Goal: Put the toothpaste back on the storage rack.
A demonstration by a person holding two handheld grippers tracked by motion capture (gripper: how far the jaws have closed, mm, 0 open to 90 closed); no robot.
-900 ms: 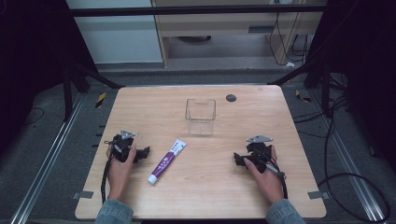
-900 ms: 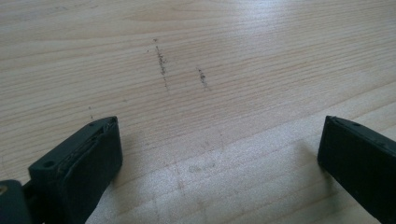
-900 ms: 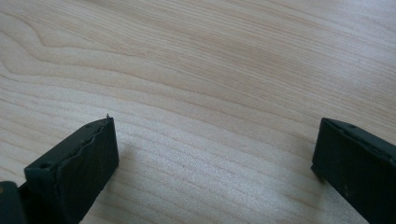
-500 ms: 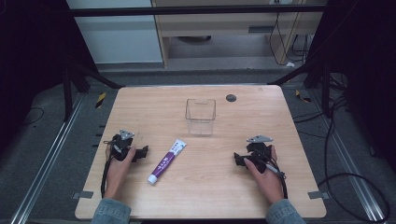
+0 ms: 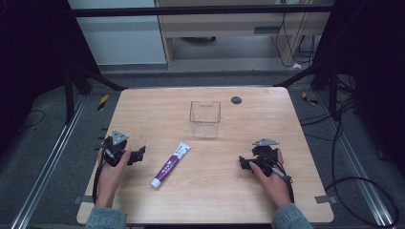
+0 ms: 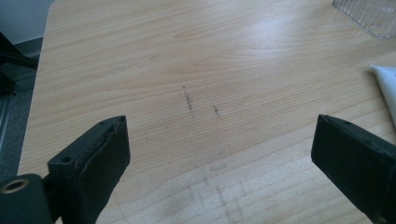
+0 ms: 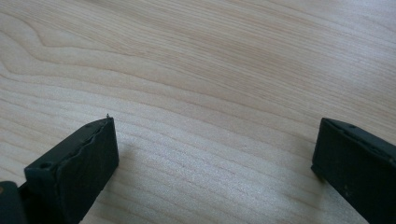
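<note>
A white and purple toothpaste tube (image 5: 170,165) lies flat on the wooden table (image 5: 258,119), between the two hands. Its white tail end (image 6: 385,84) shows at the right edge of the left gripper view. A clear plastic box (image 5: 205,118) stands upright behind it, mid-table; a corner of the box (image 6: 369,16) appears top right in the left gripper view. My left gripper (image 5: 138,155) rests at the table's left, open, with bare wood between its jaws (image 6: 219,154). My right gripper (image 5: 244,163) rests at the right, also open over bare wood (image 7: 215,149).
A small dark round spot (image 5: 236,100) sits near the table's far edge, right of the box. Dark frame posts and cables surround the table. Faint pencil marks (image 6: 189,100) cross the wood ahead of the left gripper.
The left gripper has shifted slightly; its jaws now point toward the tube. The right hand, tube and box stay where they were.
</note>
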